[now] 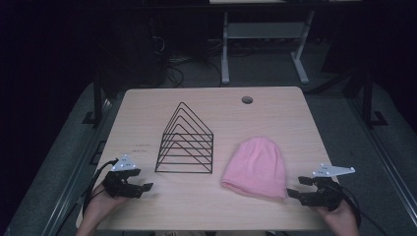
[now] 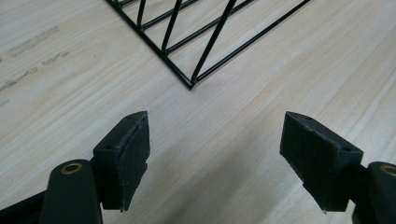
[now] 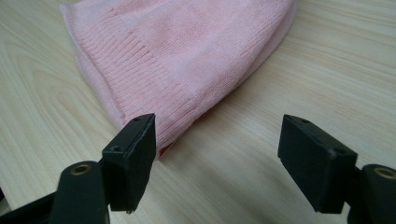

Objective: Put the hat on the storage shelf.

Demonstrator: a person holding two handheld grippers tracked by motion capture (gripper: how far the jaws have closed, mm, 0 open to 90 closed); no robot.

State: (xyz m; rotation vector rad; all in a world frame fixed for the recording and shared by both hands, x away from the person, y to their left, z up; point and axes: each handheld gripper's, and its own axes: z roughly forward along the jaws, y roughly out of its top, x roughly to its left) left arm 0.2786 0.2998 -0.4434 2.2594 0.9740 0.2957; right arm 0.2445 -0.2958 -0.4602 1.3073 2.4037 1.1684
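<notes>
We are looking down on a light wood table (image 1: 147,123) w/ a round cable hole (image 1: 247,100) near its far edge. A black wire file rack (image 1: 186,142) is standing left of centre, its triangular dividers rising to a peak; a pink knit beanie (image 1: 258,167) is lying flat right of centre, ribbed cuff toward the near edge, crown pointing far.

Left gripper (image 1: 142,188) is sitting at the near-left corner in the person's left hand (image 1: 101,201), pointing right toward the rack — apart from it, not touching. In the left gripper view we are seeing its jaws spread wide w/ nothing between them, bare table under the gap, and the rack's near corner (image 2: 189,84) just beyond the tips.

Right gripper (image 1: 300,188) is sitting at the near-right, held by the right hand (image 1: 339,214), pointing left at the beanie's cuff corner. In the right gripper view its jaws are also standing wide open, holding nothing — the beanie's cuff corner (image 3: 177,79) is lying just ahead of one jaw, close by its tip; whether it is touching, we can't tell.

Floor beyond the far edge is dark, w/ white desk legs (image 1: 225,49) standing there.
</notes>
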